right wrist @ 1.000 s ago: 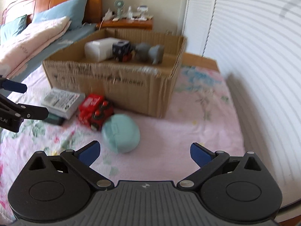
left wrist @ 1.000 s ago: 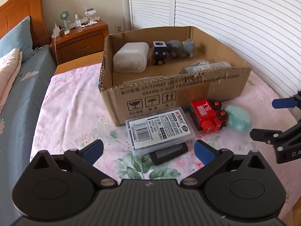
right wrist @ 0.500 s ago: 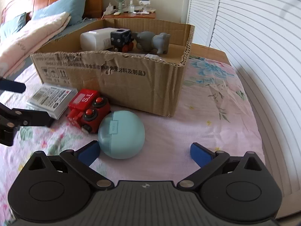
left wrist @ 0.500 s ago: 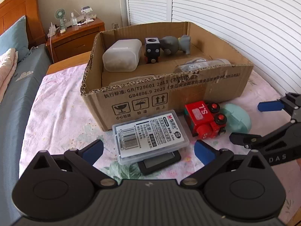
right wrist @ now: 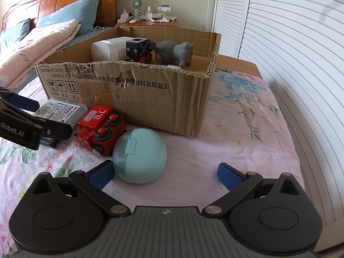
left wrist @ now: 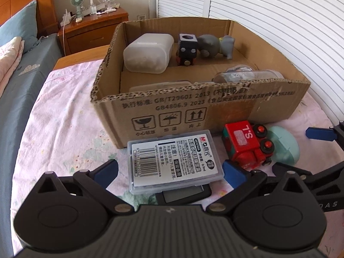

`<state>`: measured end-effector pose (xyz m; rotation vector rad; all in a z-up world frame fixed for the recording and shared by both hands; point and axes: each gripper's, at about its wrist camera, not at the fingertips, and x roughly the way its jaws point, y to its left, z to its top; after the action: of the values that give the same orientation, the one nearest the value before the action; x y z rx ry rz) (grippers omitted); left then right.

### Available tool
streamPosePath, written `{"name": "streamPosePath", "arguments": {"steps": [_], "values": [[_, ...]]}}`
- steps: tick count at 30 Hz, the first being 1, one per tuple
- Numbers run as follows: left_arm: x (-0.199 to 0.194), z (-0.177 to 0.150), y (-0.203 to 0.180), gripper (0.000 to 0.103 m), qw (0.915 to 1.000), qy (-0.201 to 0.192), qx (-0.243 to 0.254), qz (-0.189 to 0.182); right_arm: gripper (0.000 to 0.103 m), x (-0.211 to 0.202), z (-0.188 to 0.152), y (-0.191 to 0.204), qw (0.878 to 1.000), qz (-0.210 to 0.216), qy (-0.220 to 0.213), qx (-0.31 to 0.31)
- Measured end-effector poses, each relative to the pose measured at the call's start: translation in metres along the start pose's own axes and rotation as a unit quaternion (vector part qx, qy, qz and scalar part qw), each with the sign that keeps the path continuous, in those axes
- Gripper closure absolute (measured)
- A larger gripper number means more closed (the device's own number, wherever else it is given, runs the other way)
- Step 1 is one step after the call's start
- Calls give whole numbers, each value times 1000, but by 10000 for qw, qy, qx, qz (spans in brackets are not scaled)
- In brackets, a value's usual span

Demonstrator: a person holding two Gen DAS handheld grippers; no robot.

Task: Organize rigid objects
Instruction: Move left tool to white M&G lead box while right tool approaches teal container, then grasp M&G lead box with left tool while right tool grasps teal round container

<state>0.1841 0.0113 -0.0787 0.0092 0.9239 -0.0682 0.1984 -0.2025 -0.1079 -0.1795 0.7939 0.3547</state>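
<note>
A clear plastic case with a barcode label [left wrist: 174, 161] lies on a dark flat device [left wrist: 185, 194] in front of the cardboard box [left wrist: 215, 111]. My left gripper [left wrist: 169, 173] is open, its fingers on either side of the case. A red toy train [left wrist: 247, 144] sits right of the case, beside a mint round case [left wrist: 286, 148]. My right gripper [right wrist: 165, 174] is open, just short of the mint case [right wrist: 139, 154], with its left fingertip beside it. The train [right wrist: 101, 129] and the clear case [right wrist: 60, 109] also show there.
The box [right wrist: 150, 94] holds a white container [left wrist: 148, 53], a black toy block [left wrist: 187, 49], a grey animal figure [left wrist: 217, 45] and clear items. All stand on a floral pink sheet [right wrist: 247, 129]. A wooden nightstand [left wrist: 92, 28] and a bed are left, shutter doors right.
Both grippers have moved forward and down toward the objects. The left now straddles the clear case; the right has closed in on the mint case. Both stay open.
</note>
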Motion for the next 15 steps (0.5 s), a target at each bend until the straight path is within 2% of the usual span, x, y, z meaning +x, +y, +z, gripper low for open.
{"name": "streamPosePath", "arguments": {"steps": [8, 12, 15], "values": [[5, 0, 8, 2, 9996, -25, -273, 31, 0, -1, -2, -1, 10000, 35, -53, -29], [6, 1, 11, 12, 9985, -29, -525, -129, 0, -1, -2, -1, 10000, 28, -76, -19], [5, 0, 12, 12, 9982, -45, -586, -150, 0, -1, -2, 0, 10000, -4, -55, 4]]}}
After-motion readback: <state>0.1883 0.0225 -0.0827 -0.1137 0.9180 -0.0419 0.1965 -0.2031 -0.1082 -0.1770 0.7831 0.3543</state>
